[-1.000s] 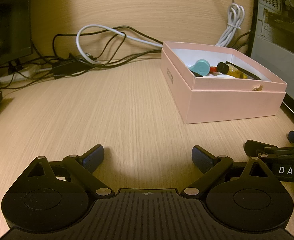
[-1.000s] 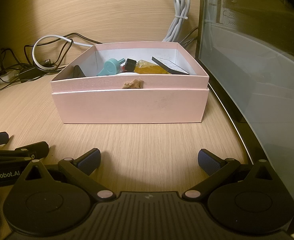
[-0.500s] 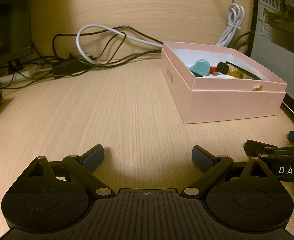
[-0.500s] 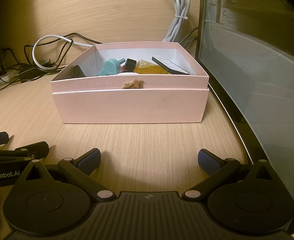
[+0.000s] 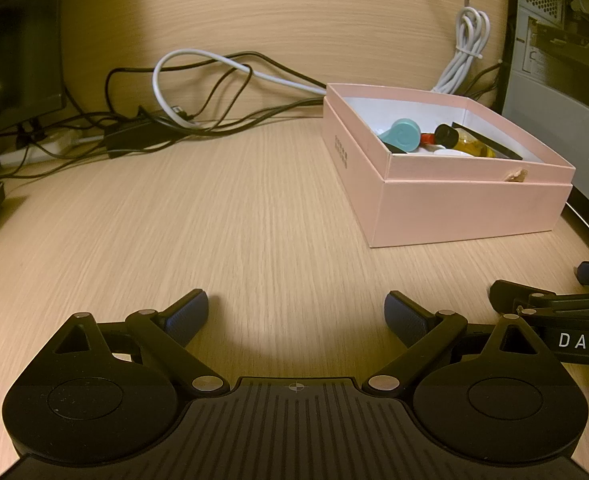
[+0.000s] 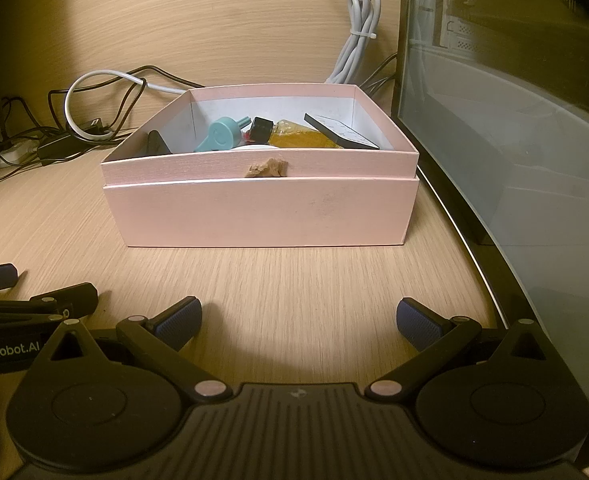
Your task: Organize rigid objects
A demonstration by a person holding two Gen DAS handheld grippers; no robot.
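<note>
A pink box (image 6: 262, 212) stands on the wooden desk, straight ahead of my right gripper (image 6: 299, 318); it also shows at the right in the left wrist view (image 5: 466, 212). Inside lie a teal whistle (image 6: 220, 139), a small bottle of yellow liquid with a black cap (image 6: 294, 136), a flat black card (image 6: 340, 131) and a white item, partly hidden by the wall. My left gripper (image 5: 296, 312) is open and empty over bare desk, left of the box. My right gripper is open and empty, just short of the box.
Tangled black and white cables (image 5: 198, 92) lie along the back wall. A monitor (image 5: 14, 40) stands at the far left. A glass-sided computer case (image 6: 506, 120) stands close to the right of the box. A bundled white cable (image 6: 358, 36) hangs behind the box.
</note>
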